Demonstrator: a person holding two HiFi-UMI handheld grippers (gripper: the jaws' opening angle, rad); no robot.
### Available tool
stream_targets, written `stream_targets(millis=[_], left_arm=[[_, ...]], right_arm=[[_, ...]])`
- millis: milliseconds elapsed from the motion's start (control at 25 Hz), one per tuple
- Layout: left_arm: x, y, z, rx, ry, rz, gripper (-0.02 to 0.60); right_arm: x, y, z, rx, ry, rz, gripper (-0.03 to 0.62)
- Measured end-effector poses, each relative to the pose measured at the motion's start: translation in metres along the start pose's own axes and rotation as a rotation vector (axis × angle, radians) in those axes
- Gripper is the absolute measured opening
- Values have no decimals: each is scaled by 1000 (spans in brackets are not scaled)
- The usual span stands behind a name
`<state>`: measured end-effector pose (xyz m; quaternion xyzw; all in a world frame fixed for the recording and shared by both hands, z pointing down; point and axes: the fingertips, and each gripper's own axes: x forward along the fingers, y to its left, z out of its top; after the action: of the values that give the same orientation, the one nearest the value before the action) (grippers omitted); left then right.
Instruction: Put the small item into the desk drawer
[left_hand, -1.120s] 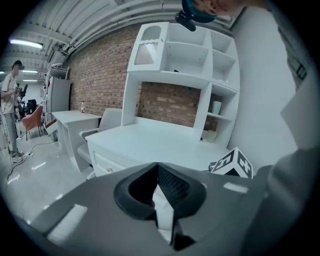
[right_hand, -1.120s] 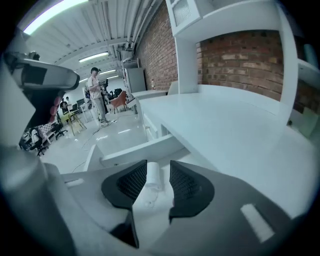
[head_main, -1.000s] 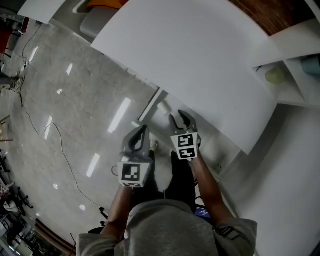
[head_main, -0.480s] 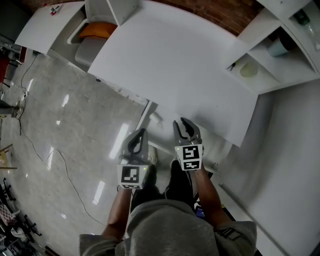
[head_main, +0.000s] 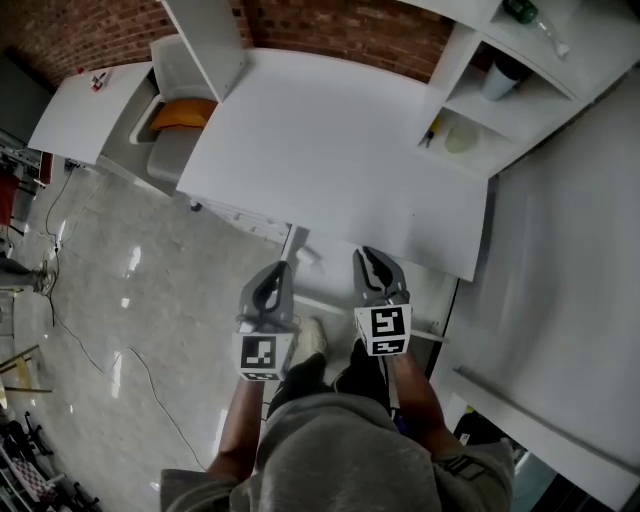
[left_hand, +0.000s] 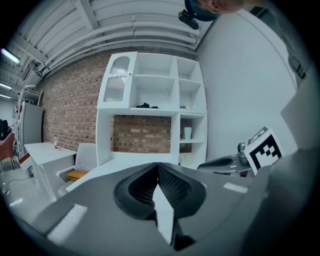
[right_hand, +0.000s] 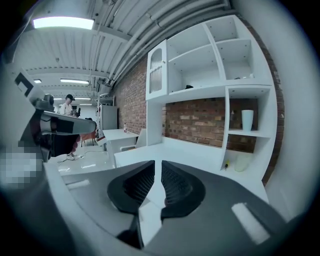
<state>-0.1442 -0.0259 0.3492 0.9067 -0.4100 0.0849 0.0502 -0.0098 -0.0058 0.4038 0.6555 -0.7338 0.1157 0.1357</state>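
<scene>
A white desk (head_main: 330, 150) stands in front of me, its top bare. I see no drawer front in any view. A pale yellow-green small item (head_main: 461, 140) and a thin yellow pen-like thing (head_main: 432, 130) lie in the lowest shelf bay at the desk's right end. My left gripper (head_main: 278, 268) hangs before the desk's near edge, jaws shut and empty. Beside it, my right gripper (head_main: 368, 255) has its jaws closing to a narrow gap with nothing between them. In the right gripper view the gripper (right_hand: 157, 172) points at the desk and the small item (right_hand: 241, 162).
A white shelf unit (left_hand: 150, 100) rises behind the desk; a white cup (head_main: 497, 80) stands on a right-hand shelf. A chair with an orange cushion (head_main: 180, 115) sits left of the desk. A white wall (head_main: 560, 250) runs along the right. Cables lie on the glossy floor (head_main: 100, 280).
The head view has swung so the whole desk, the shelves and the brick wall show. The right gripper's jaws have narrowed. Both grippers sit lower in the view.
</scene>
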Motion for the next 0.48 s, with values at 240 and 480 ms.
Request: stream_targets(millis=[240, 480], left_arm=[[-22, -7, 18, 26, -31, -49, 12], [-46, -13, 25, 46, -49, -101, 12]], right_arm=[[-36, 4, 17, 12, -54, -73, 27], [-73, 17, 26, 21, -93, -137, 11]])
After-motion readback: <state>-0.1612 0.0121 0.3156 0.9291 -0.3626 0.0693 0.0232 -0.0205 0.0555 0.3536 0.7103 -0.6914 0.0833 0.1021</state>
